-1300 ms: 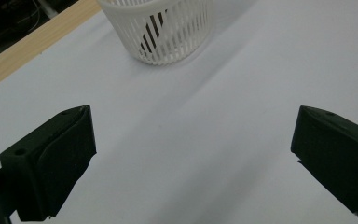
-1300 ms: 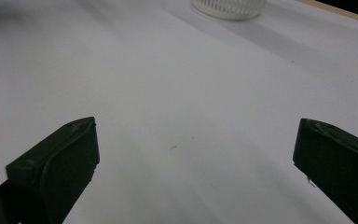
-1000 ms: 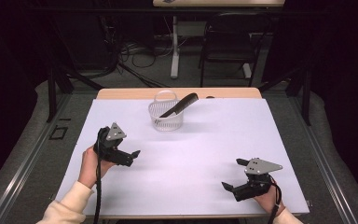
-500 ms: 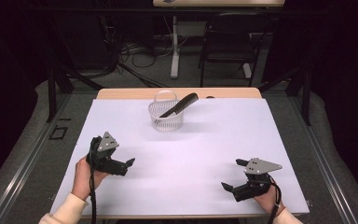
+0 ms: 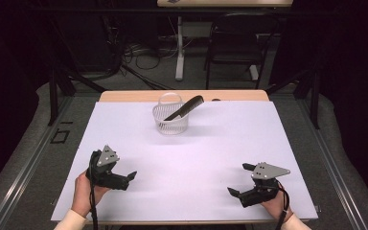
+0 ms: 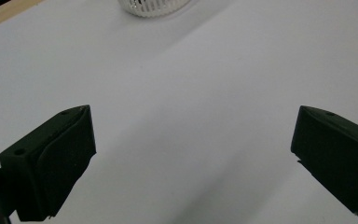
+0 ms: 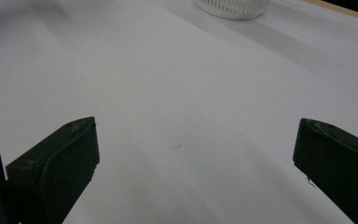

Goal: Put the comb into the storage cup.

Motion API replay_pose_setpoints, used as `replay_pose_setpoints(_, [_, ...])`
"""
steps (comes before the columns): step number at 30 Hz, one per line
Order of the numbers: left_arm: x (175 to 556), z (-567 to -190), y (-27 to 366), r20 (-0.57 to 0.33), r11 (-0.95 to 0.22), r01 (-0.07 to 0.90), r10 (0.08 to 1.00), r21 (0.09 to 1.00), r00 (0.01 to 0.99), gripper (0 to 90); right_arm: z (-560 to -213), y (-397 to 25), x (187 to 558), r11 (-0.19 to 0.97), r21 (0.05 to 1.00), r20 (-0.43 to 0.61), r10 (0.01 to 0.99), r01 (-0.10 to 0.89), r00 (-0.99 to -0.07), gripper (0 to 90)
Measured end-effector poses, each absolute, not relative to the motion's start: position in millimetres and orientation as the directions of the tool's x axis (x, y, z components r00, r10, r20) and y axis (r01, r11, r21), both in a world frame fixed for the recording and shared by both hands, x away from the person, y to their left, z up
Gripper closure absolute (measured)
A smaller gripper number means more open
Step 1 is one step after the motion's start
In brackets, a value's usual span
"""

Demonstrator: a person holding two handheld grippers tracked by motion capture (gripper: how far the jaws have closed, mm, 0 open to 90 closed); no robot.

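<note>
Jaws gape wide on both: left gripper (image 5: 130,176) sits nearer the white slotted plastic basket (image 5: 171,120), whose black comb (image 5: 184,108) leans up-right; right gripper (image 5: 233,192) farther.

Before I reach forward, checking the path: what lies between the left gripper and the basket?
Nothing: the high view shows bare white table cover between the left gripper and the basket.

The basket (image 5: 171,119) looks like white plastic with slits. The comb (image 5: 184,108) is dark and matt. The table sheet (image 5: 211,153) is smooth, matt white.
</note>
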State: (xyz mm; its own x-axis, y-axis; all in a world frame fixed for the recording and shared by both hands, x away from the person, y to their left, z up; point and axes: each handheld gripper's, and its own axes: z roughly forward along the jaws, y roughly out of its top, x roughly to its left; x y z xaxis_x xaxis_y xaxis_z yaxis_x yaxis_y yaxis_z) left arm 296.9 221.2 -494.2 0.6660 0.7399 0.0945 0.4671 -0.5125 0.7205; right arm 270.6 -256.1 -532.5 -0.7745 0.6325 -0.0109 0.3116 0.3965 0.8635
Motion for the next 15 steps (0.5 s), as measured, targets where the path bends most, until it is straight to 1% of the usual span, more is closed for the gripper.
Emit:
replay_pose_setpoints(11, [277.9, -502.5, 227.8, 0.084, -0.497, 0.473, 0.749, 0.728, 0.657, 0.0, -532.1, -255.2, 270.3, 0.399, 0.861, -0.008, 0.632, 0.316, -0.775, 0.0])
replay_pose_setpoints(15, [271.5, -509.0, 232.3, 0.074, -0.474, 0.476, 0.762, 0.741, 0.644, 0.0, -531.8, -255.5, 269.7, 0.396, 0.864, -0.009, 0.631, 0.312, -0.775, 0.0])
